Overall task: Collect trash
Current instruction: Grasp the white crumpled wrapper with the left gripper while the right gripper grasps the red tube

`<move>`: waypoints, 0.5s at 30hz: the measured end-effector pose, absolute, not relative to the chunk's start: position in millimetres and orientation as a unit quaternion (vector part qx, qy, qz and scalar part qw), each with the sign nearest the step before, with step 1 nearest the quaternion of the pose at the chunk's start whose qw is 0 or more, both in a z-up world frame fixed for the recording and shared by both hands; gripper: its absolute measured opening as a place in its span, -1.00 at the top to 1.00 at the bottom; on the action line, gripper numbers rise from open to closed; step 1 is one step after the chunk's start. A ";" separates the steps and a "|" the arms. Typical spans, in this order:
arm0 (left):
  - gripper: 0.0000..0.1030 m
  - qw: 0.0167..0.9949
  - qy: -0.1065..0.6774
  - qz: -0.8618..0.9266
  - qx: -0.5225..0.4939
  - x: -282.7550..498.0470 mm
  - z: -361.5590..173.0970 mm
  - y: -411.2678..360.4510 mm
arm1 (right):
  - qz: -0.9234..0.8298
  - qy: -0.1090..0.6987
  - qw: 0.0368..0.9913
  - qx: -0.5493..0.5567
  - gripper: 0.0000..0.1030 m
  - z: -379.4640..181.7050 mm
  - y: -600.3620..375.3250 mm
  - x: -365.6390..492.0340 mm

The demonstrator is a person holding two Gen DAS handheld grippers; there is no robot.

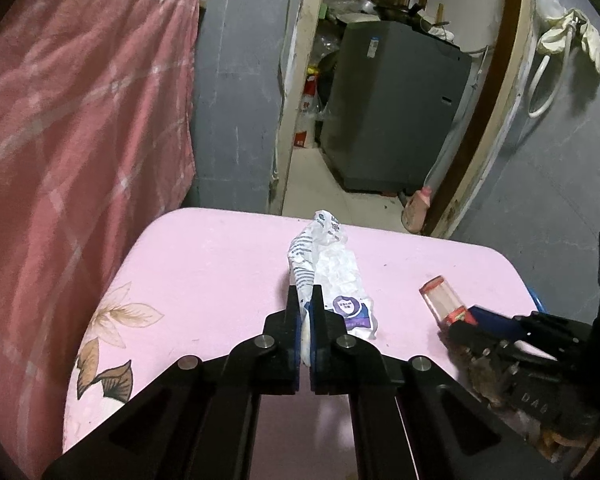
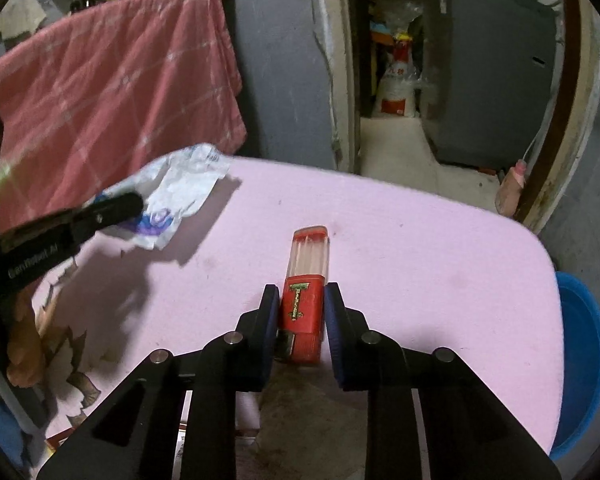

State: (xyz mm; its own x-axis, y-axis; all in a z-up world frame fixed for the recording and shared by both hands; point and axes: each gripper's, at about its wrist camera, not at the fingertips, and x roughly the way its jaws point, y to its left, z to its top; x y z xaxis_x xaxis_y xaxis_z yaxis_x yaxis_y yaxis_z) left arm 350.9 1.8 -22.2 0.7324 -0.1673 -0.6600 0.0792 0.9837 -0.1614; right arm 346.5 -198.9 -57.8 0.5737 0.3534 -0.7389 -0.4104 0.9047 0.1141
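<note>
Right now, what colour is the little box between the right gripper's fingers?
Red at the near end, clear plastic with a red cap beyond: the box shows best in the right wrist view.

The pink table (image 2: pixel 420 248) top looks matt and smooth, with a printed leaf pattern; the wrapper (image 1: pixel 332 276) is crinkled, glossy thin plastic film; the red box (image 2: pixel 305 304) is glossy, with a clear plastic end; the blanket (image 1: pixel 80 120) is soft cloth; the basin (image 2: pixel 584 360) is shiny blue plastic.
</note>
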 end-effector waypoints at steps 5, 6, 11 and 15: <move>0.98 0.937 0.336 -0.069 -0.060 336.8 -17.1 -9.2 | 0.204 0.366 0.907 -0.035 0.62 -42.6 -208.0 333.4; 0.98 0.939 0.331 -0.070 -0.057 334.7 -15.6 -12.8 | 0.202 0.358 0.911 -0.038 0.62 -39.9 -209.4 330.4; 0.98 0.946 0.310 -0.075 -0.055 323.8 -7.8 -23.6 | 0.191 0.324 0.925 -0.049 0.62 -28.5 -217.6 316.1; 0.98 0.951 0.296 -0.080 -0.051 315.9 1.8 -33.7 | 0.184 0.300 0.935 -0.052 0.62 -21.4 -226.6 302.6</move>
State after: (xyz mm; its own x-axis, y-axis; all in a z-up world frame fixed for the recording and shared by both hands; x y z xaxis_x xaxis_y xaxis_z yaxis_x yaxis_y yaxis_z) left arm 315.9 -33.7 1.8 0.8122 -0.1821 -0.5543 0.1221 0.9820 -0.1438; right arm 302.6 -226.6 -21.4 0.7520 0.3124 -0.5804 -0.3744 0.9272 0.0139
